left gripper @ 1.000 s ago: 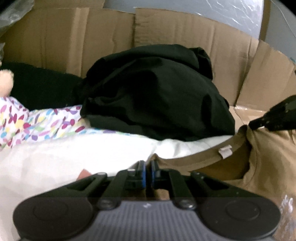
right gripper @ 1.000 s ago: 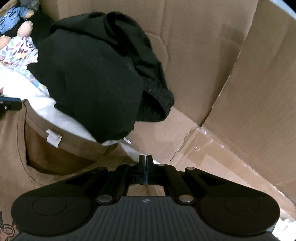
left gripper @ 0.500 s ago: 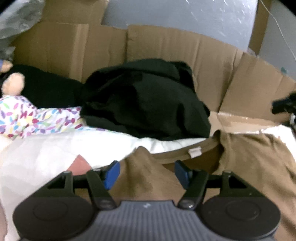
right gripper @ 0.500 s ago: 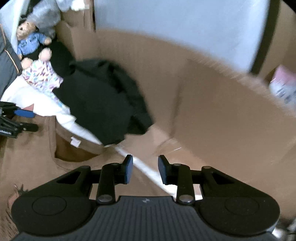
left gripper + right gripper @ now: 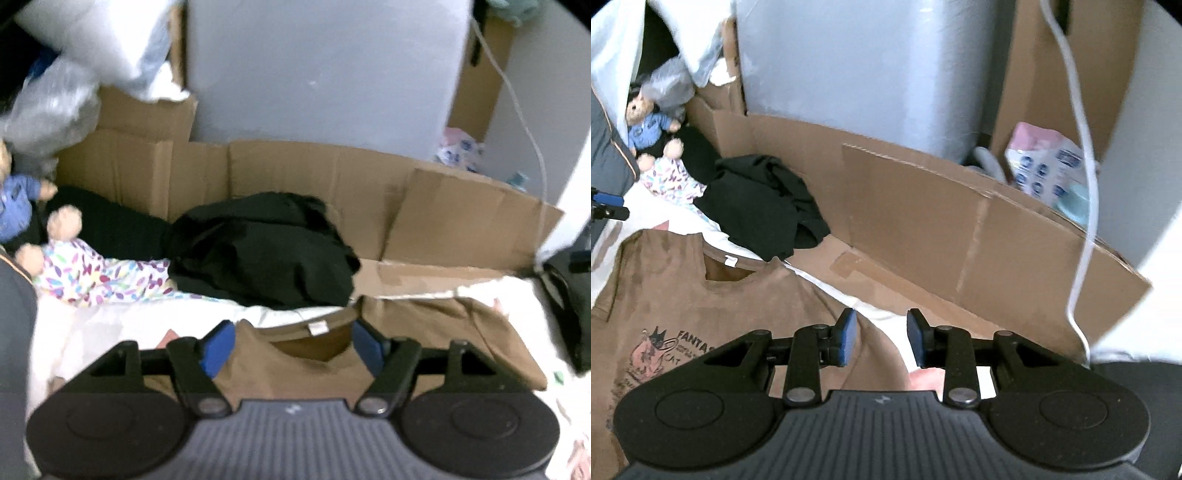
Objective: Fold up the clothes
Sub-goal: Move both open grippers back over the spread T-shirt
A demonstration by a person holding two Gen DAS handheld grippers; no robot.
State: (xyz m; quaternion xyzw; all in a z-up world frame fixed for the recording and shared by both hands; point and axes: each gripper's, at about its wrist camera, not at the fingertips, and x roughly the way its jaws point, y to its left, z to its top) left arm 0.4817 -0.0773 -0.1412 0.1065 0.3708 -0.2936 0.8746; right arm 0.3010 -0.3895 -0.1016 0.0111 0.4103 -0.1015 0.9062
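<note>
A brown T-shirt (image 5: 314,373) with a cat print (image 5: 657,350) lies spread face up on a white sheet (image 5: 110,325), collar toward the cardboard. My left gripper (image 5: 293,332) hovers above the collar. Its jaws are opening, and nothing is between the blue pads. In the right wrist view the T-shirt (image 5: 683,306) fills the lower left, and the left gripper's tip (image 5: 605,206) shows at the left edge. My right gripper (image 5: 881,325) is open over the shirt's right shoulder edge and holds nothing.
A crumpled black garment (image 5: 266,258) lies behind the collar against a low cardboard wall (image 5: 295,173). A doll in a colourful dress (image 5: 92,273) and a bear in blue (image 5: 646,122) sit at the left. A white cable (image 5: 1082,184) hangs at the right beside a pink-blue pack (image 5: 1045,166).
Both grippers were shut low at the T-shirt's collar and shoulder. They have opened and risen back from it, and the shirt now lies flat below them.
</note>
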